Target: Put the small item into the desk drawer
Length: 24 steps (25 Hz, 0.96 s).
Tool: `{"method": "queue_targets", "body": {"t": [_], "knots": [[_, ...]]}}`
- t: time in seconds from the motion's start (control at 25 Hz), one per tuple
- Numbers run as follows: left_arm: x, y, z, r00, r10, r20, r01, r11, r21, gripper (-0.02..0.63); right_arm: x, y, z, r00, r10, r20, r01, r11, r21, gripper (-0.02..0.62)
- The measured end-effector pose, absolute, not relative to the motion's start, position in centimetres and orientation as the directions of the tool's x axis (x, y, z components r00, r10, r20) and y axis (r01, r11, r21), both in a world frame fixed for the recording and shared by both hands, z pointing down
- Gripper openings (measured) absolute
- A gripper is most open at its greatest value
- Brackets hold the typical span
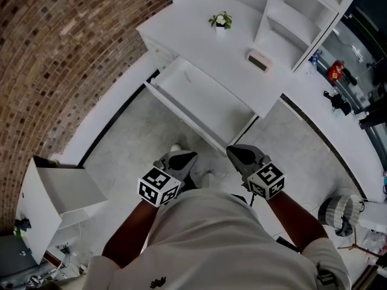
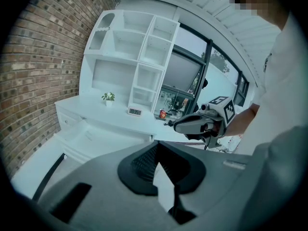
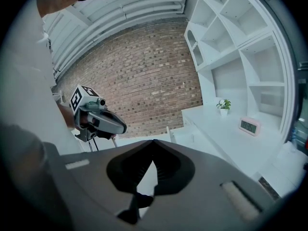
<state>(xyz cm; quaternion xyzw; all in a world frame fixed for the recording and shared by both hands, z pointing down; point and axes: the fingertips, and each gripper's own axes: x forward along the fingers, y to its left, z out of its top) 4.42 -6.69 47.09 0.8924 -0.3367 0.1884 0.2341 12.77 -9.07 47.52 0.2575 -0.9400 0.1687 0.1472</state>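
Left gripper point(image 1: 186, 157) and right gripper point(image 1: 237, 152) at lower centre, jaws closed, empty. Drawer point(image 1: 205, 101) open mid-frame. Clock point(image 1: 258, 60) on desk point(image 1: 193, 32), upper right.

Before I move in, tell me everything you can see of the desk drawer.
The desk drawer is a wide, shallow white tray, painted wood by its look, pulled far out from under the desktop toward the person. Low walls frame a bare white bottom; nothing shows inside. It sits level. The left gripper and right gripper hang short of it, not touching.
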Motion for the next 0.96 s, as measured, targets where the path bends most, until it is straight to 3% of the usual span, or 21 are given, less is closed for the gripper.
{"method": "queue_targets", "body": {"t": [0.96], "knots": [[3.7,-9.1,47.5,0.710,-0.499,0.498,-0.679,-0.672,0.294,0.005,11.6,-11.6,47.7,-0.822,-0.420,0.385,-0.521,0.827,-0.210,0.012]]}}
